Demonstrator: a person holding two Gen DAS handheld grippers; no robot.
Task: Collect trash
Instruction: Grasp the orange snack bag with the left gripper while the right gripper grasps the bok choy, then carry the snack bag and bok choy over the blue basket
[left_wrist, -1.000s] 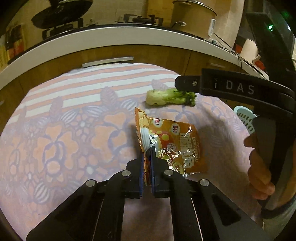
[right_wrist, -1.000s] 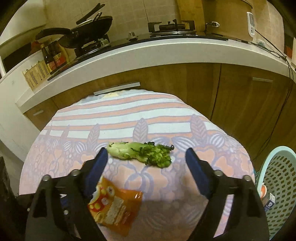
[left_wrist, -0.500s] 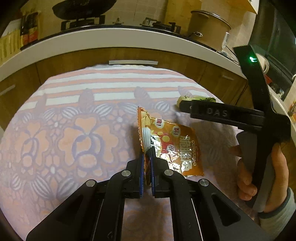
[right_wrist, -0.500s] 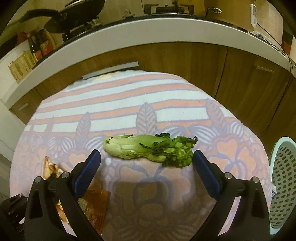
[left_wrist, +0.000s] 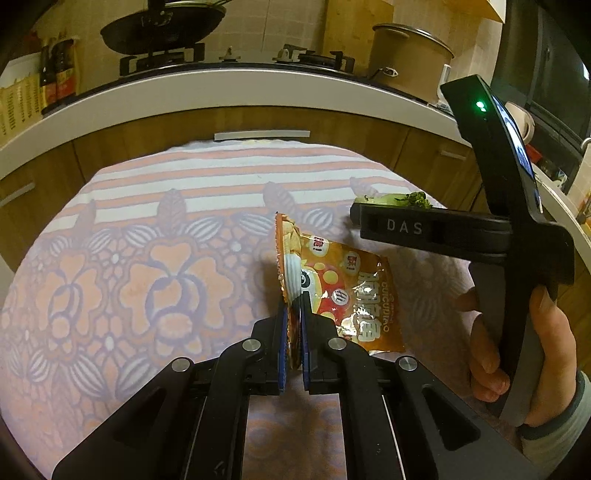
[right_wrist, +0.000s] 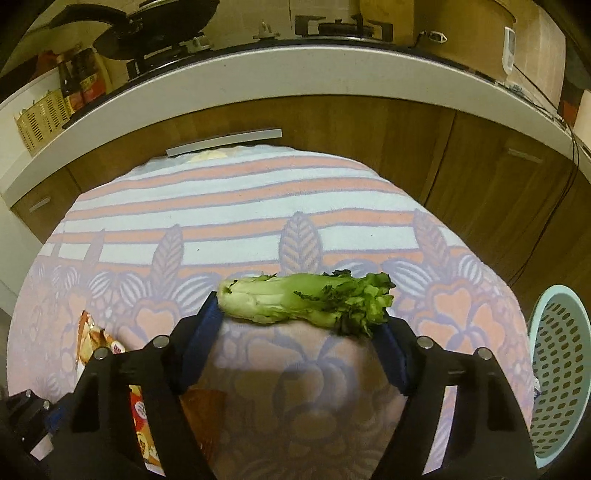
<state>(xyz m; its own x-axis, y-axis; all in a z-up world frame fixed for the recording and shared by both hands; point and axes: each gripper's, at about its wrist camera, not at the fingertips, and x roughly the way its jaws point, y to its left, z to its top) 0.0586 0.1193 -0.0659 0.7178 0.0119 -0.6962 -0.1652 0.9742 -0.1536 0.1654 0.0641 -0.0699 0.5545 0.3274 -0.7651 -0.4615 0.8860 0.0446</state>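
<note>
My left gripper (left_wrist: 293, 314) is shut on the edge of an orange snack wrapper (left_wrist: 332, 291), which hangs open over the patterned cloth. The wrapper also shows at the lower left of the right wrist view (right_wrist: 92, 339). A green leafy vegetable stalk (right_wrist: 303, 299) lies crosswise on the cloth. My right gripper (right_wrist: 301, 317) is open with its fingers at either end of the stalk, right at its tips. In the left wrist view the right gripper's body hides most of the stalk (left_wrist: 406, 197).
A pale blue perforated basket (right_wrist: 561, 369) stands off the table's right edge. The table is covered by a striped floral cloth (right_wrist: 240, 206). Behind it run wooden cabinets (right_wrist: 369, 125) and a white counter with a stove, a wok and a pot.
My right gripper has moved forward and down until its open fingers flank the vegetable stalk. My left gripper has kept hold of the wrapper and drifted slightly.
</note>
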